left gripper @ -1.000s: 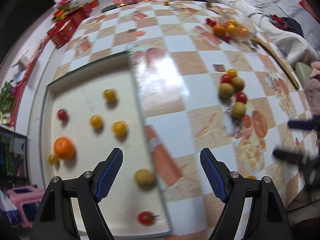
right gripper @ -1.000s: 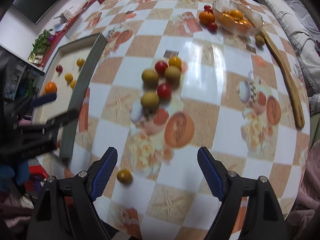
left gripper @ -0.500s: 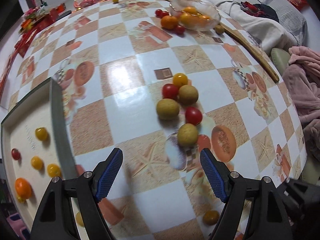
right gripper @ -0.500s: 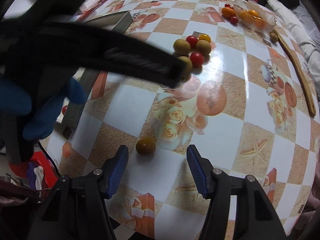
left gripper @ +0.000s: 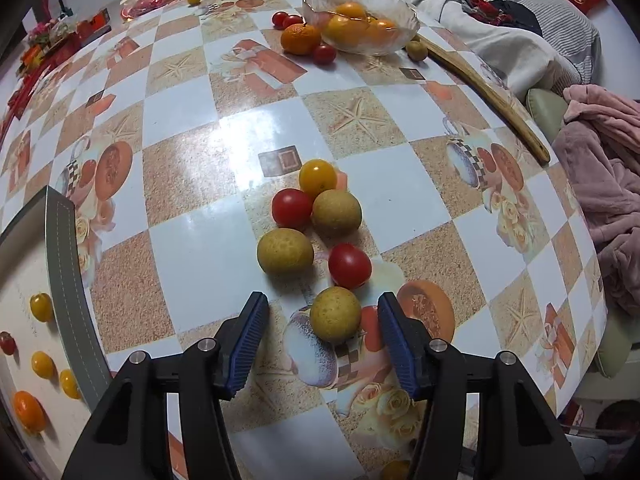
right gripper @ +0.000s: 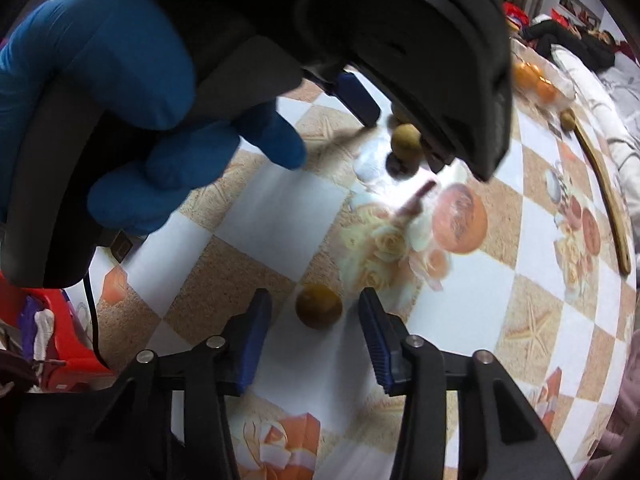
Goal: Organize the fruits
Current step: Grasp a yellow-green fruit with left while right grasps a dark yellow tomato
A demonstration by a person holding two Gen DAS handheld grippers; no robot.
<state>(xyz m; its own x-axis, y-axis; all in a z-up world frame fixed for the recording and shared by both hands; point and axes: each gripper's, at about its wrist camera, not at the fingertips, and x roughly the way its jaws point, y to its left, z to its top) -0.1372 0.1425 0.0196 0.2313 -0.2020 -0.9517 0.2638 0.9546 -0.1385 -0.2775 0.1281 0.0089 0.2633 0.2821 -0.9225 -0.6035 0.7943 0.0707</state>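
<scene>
left gripper (left gripper: 320, 336) jaws closing around green-yellow fruit (left gripper: 335, 313) on worktop (left gripper: 192, 104), not yet touching; right gripper (right gripper: 316, 334) jaws closing around brownish fruit (right gripper: 319, 306), gaps showing.

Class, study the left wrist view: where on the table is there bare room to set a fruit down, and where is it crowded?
Bare tablecloth lies between the tray wall and the fruit cluster, and between the cluster and the glass bowl. Around the bowl, and at the cluster, it is crowded.
</scene>
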